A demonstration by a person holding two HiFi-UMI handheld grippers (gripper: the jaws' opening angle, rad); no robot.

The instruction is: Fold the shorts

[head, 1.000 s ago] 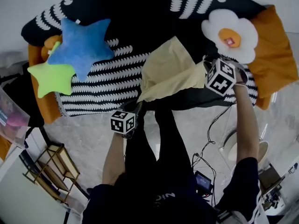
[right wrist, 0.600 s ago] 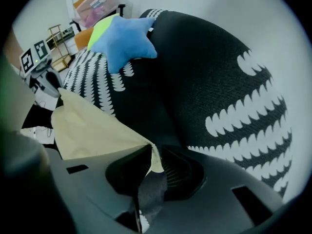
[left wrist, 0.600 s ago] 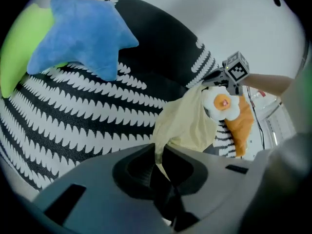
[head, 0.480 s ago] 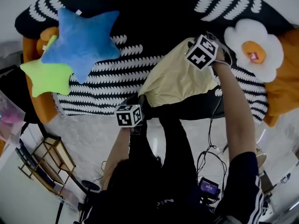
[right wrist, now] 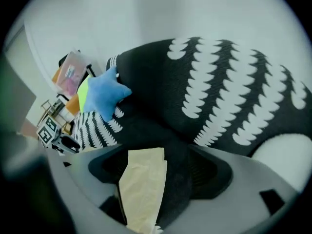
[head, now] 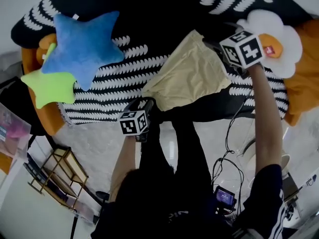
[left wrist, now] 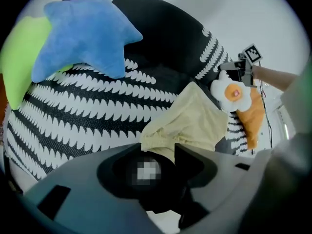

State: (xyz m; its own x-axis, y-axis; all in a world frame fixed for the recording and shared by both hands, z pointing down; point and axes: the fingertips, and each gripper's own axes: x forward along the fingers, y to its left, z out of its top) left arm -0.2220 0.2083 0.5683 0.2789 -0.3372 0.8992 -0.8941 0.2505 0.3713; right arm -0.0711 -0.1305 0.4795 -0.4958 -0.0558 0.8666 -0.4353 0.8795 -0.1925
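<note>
Shorts (right wrist: 141, 189) seem loose between right gripper's (right wrist: 156, 155) just-opened fingers (right wrist: 209, 172); head view hides that

A blue star cushion (head: 82, 46) is laid partly over a green star cushion (head: 50, 87) on a black-and-white patterned sofa (head: 104, 96). At the right, a white flower-shaped cushion (head: 286, 59) is set against an orange cushion (head: 304, 91). A wooden rack (head: 62, 176) is seen on the floor.

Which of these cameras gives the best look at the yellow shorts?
The head view: the yellow shorts show nearly whole, from above, spread on the black-and-white cover. The left gripper view sees them at a low slant, with the near corner hidden. The right gripper view catches only one narrow strip.
</note>
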